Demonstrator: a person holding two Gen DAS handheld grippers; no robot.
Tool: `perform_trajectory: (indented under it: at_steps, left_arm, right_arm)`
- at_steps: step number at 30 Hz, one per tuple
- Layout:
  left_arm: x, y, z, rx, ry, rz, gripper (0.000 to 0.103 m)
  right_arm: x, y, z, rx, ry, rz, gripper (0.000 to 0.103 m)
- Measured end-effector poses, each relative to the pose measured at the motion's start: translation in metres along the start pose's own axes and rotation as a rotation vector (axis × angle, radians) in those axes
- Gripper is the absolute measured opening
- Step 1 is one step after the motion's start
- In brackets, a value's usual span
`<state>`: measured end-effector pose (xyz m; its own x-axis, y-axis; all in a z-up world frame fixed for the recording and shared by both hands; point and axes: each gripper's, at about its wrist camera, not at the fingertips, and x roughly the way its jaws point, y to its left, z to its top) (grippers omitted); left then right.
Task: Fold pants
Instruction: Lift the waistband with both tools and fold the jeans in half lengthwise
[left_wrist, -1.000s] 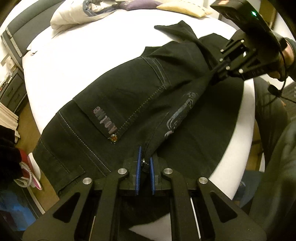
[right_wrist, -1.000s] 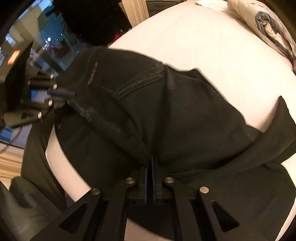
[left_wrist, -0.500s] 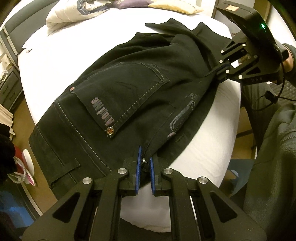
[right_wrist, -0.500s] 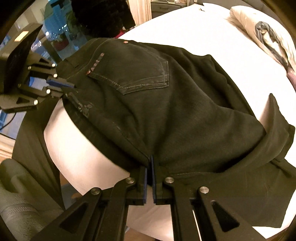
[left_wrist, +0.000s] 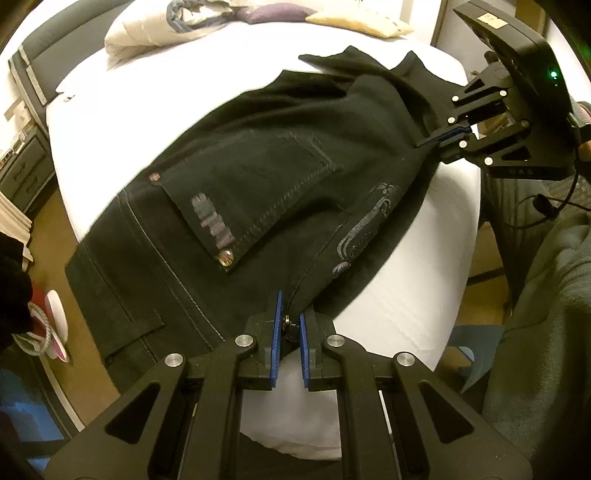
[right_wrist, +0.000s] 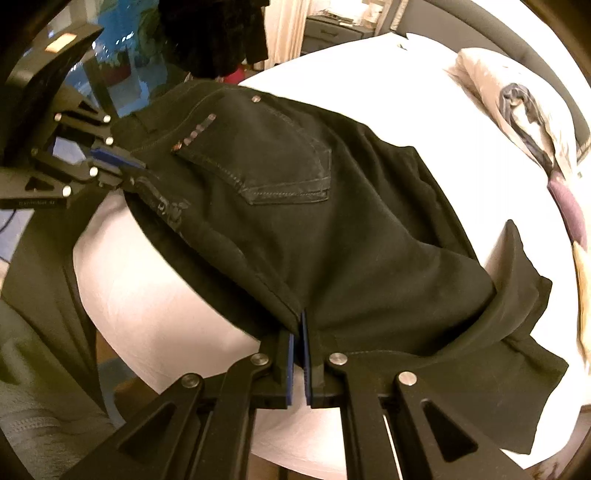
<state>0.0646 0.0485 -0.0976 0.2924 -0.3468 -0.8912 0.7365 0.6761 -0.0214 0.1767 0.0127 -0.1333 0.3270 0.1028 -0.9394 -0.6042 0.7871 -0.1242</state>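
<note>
Black jeans (left_wrist: 266, 177) lie back side up across a white bed, the rear pocket with grey lettering facing me. My left gripper (left_wrist: 288, 325) is shut on the near edge of the jeans by the waistband. My right gripper (right_wrist: 298, 334) is shut on the same near edge farther along the leg. Each gripper shows in the other's view: the right one (left_wrist: 443, 138), the left one (right_wrist: 122, 171). The edge is pulled taut between them. The jeans (right_wrist: 332, 229) have their leg ends bunched at the right.
The white bed (left_wrist: 399, 295) drops off close in front of me. Pillows (left_wrist: 177, 22) and cushions lie at the head of the bed. A dresser (left_wrist: 22, 173) stands left of it. A seated person's legs (left_wrist: 546, 314) are at the right.
Both grippers have pulled the jeans' near edge toward the bed's edge, and the fabric has spread flatter over the bed. More white mattress now shows between the grippers.
</note>
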Motion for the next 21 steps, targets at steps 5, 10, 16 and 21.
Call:
perform_trajectory:
  at_steps: [5,10,16,21]
  left_arm:
    - [0.016,-0.005,-0.007,0.014,0.008,0.010,0.008]
    - [0.013,-0.007,-0.009,0.030,-0.004,0.039,0.011]
    - [0.008,0.003,-0.014,-0.053,0.011,0.033,0.027]
    - [-0.028,0.016,-0.022,-0.162,-0.032,0.076,0.092]
  right_arm:
    - [0.010,-0.003,-0.001,0.006,0.009,0.000,0.006]
    - [0.010,-0.004,0.007,-0.011,0.006,0.010,0.009]
    - [0.019,-0.004,0.005,-0.005,0.003,0.003,0.012]
    - [0.020,-0.008,0.011,0.030,-0.007,0.010,0.012]
